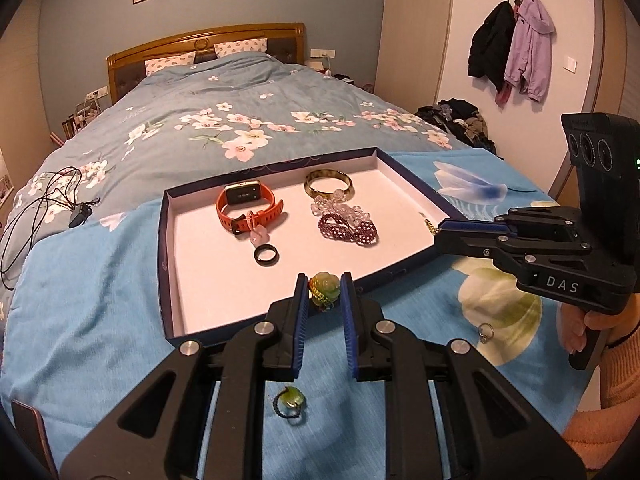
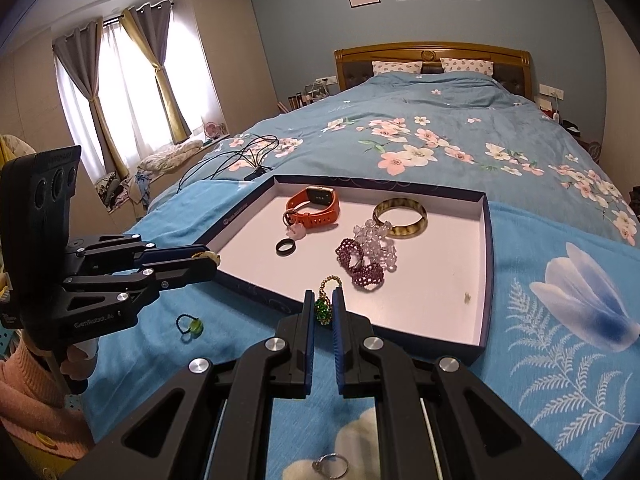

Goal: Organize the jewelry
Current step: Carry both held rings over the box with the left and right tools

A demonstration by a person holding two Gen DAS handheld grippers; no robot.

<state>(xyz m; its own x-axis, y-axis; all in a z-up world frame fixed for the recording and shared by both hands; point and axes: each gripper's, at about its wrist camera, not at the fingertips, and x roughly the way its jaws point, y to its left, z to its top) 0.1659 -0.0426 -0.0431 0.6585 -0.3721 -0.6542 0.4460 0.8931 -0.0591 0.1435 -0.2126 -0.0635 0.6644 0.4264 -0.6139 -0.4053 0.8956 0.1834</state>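
Note:
A shallow navy box lid (image 1: 162, 240) (image 2: 489, 264) with a white floor lies on the blue blanket. It holds an orange smartwatch (image 1: 248, 208) (image 2: 316, 206), a black ring (image 1: 266, 256) (image 2: 285, 247), an amber bangle (image 1: 328, 184) (image 2: 400, 216), clear bead jewelry (image 1: 340, 206) (image 2: 376, 240) and purple beaded rings (image 1: 348, 230) (image 2: 360, 264). My left gripper (image 1: 324, 284) (image 2: 212, 260) is shut on a green rose-shaped ring (image 1: 325, 289) over the lid's near edge. Beside the lid's near right edge, my right gripper (image 2: 324, 300) (image 1: 439, 229) is shut on a green and gold beaded ring (image 2: 326, 304).
A green stone ring on a dark band (image 1: 290, 400) (image 2: 191, 326) and a silver ring (image 1: 485, 332) (image 2: 330, 466) lie loose on the blanket in front of the lid. Black cables (image 1: 44, 200) (image 2: 244, 156) lie on the floral duvet to the left.

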